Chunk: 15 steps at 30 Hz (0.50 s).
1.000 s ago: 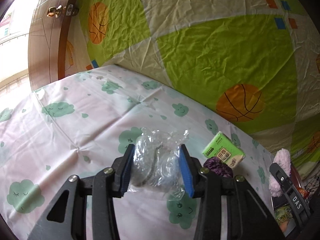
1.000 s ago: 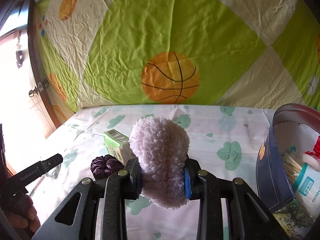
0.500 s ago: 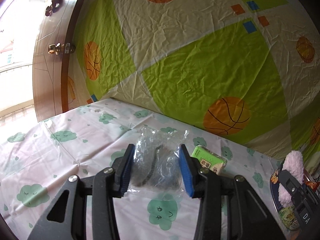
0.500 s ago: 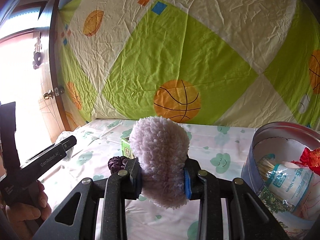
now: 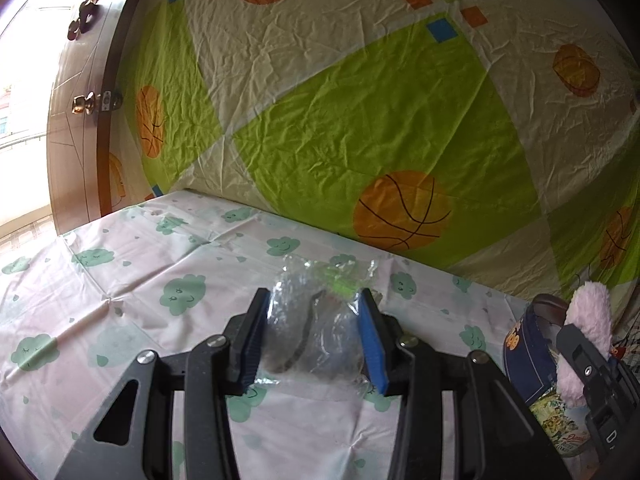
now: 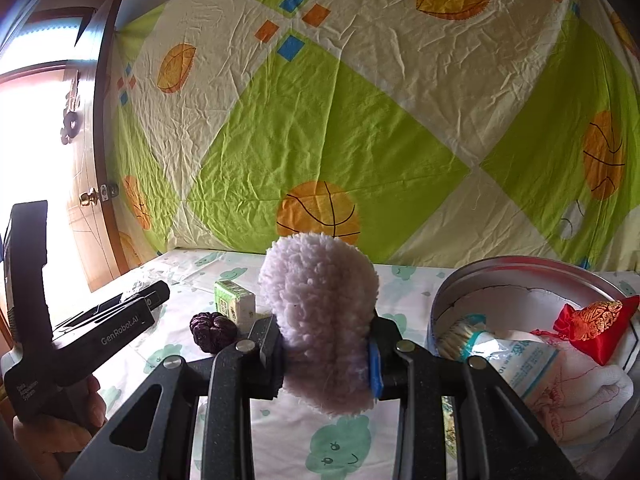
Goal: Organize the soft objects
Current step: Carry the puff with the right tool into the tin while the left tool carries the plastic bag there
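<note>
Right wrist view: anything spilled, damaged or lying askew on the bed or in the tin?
Nothing stands out. The tin sits upright with its contents inside; the tissue pack and purple scrunchie lie on the sheet, not yet collected.

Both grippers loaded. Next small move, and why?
Probably carry the right gripper a little further right, over the tin, then release. It is shut on the fluffy pad, beside the tin's open rim, and the tin already holds soft items. The left gripper can follow with its plastic bag.
</note>
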Each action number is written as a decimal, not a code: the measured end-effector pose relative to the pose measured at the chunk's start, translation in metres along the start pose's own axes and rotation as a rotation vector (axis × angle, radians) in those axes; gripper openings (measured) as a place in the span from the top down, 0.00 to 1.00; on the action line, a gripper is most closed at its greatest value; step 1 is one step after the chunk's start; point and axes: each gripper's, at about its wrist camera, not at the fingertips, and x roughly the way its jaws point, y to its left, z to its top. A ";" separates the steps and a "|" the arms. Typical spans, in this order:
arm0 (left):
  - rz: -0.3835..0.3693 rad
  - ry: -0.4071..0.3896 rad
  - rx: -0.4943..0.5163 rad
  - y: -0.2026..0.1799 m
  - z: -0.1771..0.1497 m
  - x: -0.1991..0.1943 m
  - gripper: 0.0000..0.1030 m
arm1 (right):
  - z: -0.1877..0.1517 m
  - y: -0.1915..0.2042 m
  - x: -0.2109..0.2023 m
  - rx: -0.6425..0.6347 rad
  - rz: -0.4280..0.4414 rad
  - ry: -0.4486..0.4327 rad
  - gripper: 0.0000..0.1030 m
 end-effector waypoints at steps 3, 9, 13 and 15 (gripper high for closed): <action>-0.015 0.006 0.017 -0.015 -0.003 -0.002 0.59 | 0.000 -0.008 -0.006 -0.002 -0.024 -0.011 0.67; -0.047 0.012 0.046 -0.045 -0.006 -0.005 0.59 | 0.003 -0.029 -0.017 0.016 -0.053 -0.032 0.67; -0.070 0.006 0.065 -0.066 -0.005 -0.009 0.59 | 0.005 -0.045 -0.024 0.022 -0.078 -0.049 0.67; -0.083 0.006 0.067 -0.076 -0.004 -0.011 0.59 | 0.006 -0.053 -0.027 0.026 -0.088 -0.056 0.67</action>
